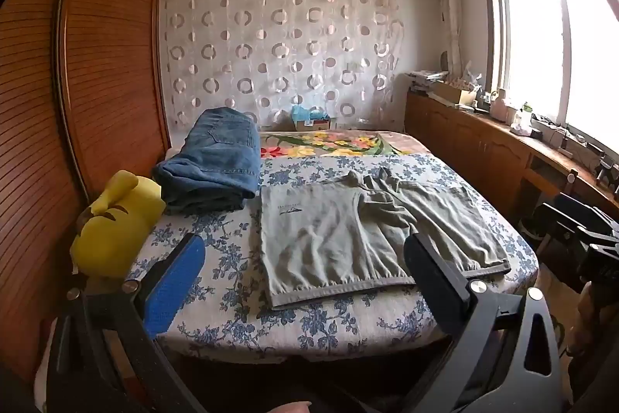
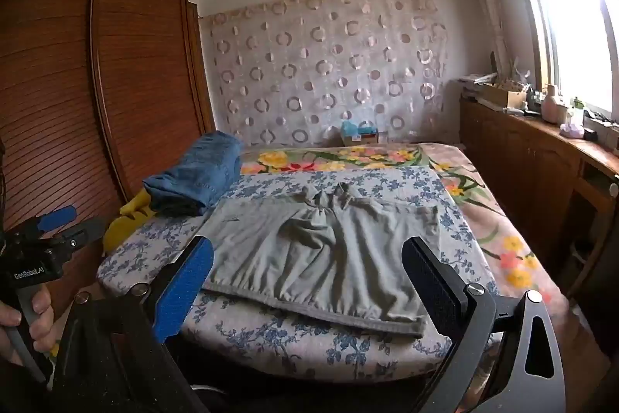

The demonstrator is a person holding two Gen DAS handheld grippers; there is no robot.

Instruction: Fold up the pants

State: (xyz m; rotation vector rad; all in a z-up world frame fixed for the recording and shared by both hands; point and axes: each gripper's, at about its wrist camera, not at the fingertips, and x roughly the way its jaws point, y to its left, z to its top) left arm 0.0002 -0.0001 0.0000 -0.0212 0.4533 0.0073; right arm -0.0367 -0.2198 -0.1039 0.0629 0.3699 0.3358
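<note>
Grey-green pants (image 1: pixel 329 231) lie spread flat on the bed's blue floral cover (image 1: pixel 309 320), elastic waistband toward me and the legs bunched at the far end. My left gripper (image 1: pixel 305 250) hovers open before the near edge, one blue pad (image 1: pixel 174 281) left of the waistband and the black finger (image 1: pixel 433 277) over its right part. The right wrist view shows the same pants (image 2: pixel 271 258) with my right gripper (image 2: pixel 309 250) open above the waistband, nothing between its fingers. A hand holds the left gripper (image 2: pixel 73 223) at that view's left edge.
Folded blue jeans (image 1: pixel 216 161) lie at the back left of the bed, with a yellow plush toy (image 1: pixel 116 219) beside them. A wooden wardrobe (image 1: pixel 108 45) stands on the left. A cluttered low cabinet (image 1: pixel 483 142) runs under the window on the right.
</note>
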